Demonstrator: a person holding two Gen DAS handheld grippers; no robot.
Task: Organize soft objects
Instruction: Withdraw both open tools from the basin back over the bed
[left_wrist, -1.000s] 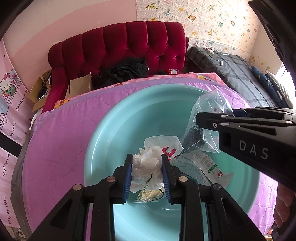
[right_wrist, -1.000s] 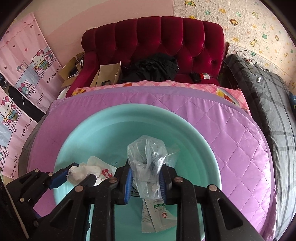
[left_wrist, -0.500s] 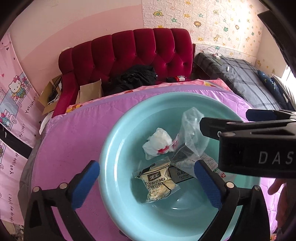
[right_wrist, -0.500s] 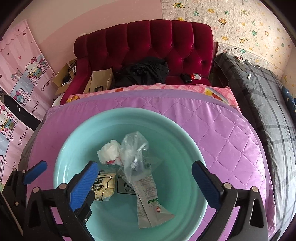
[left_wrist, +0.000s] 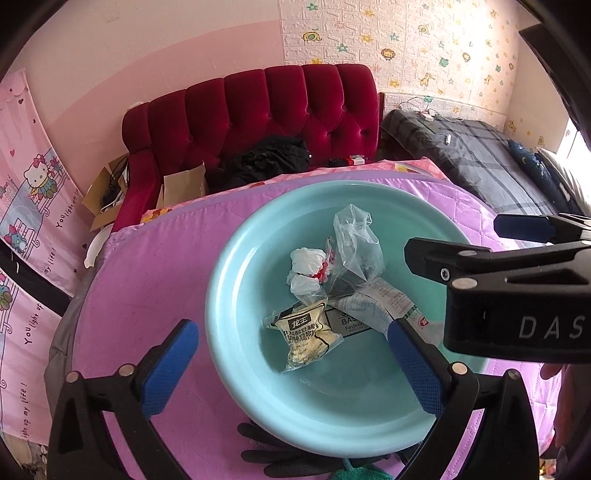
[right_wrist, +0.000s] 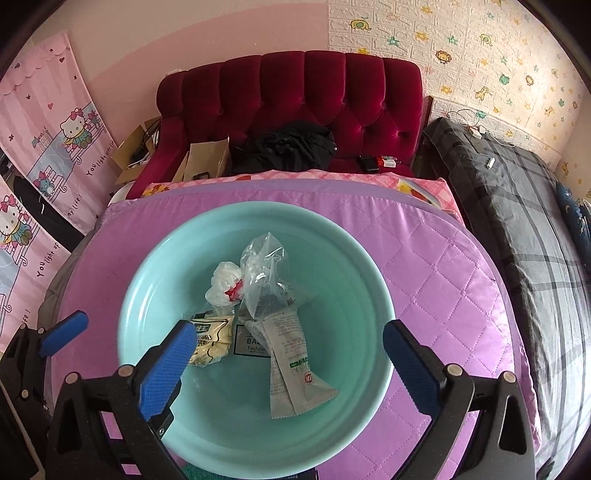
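I logged the basin (right_wrist: 369, 280) sitting on the quilted desk (right_wrist: 443, 266). Inside it, the crumpled bag (right_wrist: 225, 282) lay left of the clear bag (right_wrist: 262, 277), the snack packet (right_wrist: 210, 341) before them, and the sachet (right_wrist: 291, 365) to its right. The sofa (right_wrist: 295, 96) stood behind the desk.

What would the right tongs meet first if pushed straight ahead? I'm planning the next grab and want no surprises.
Probably the long grey foil sachet lying in the round turquoise plastic basin: it sits midway between the open right tongs. The clear plastic bag lies beyond it. Depth is uncertain.
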